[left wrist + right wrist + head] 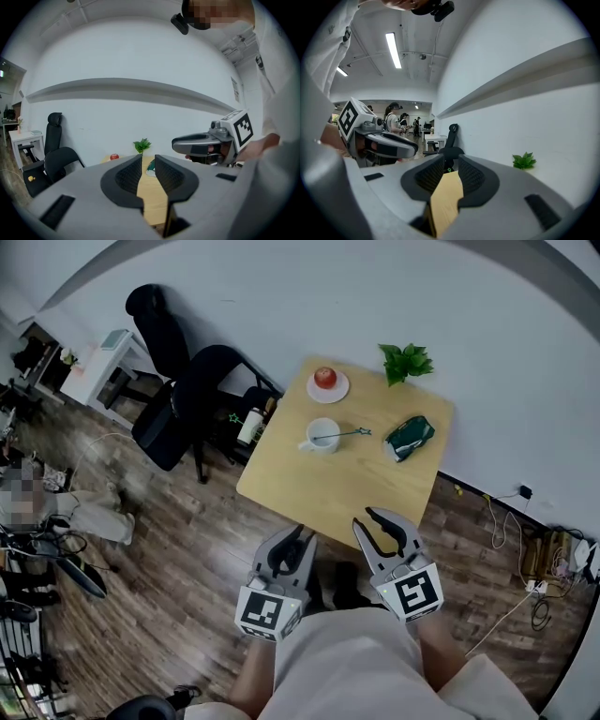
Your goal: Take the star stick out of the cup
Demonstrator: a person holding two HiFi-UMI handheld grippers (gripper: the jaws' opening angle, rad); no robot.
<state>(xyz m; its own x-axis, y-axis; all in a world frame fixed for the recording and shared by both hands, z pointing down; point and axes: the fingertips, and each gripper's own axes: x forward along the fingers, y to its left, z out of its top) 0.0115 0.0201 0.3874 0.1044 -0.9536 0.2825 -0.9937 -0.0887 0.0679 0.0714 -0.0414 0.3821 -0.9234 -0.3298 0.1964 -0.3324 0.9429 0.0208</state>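
Nothing lifted yet: the star stick (pixel 345 434) is lying in the cup (pixel 322 435), mid-desk (pixel 328 488), its star end poking out over the rim to the right.
You are holding both grippers low at the desk's near edge, well short of the cup, pointing roughly level toward it. The right gripper (pixel 367 517) is showing spread, empty jaws; the left gripper (pixel 298 538) is keeping its jaws narrowly apart, gripping nothing. The reach, the pinch and the lift are all waiting.

Desk (pixel 323 486) pale wood, smooth, matt. Floor (pixel 187 549) dark wood planks, slight sheen. Cup (pixel 322 435) white, glossy, ceramic look. Apple (pixel 325 377) red, shiny. Pouch (pixel 410 435) dark green, glossy, crinkled. Chair (pixel 202 381) black, matt. Left claw (pixel 298 533), right claw (pixel 367 517): grey matt plastic shells, black ribbed pads (pixel 127 177).
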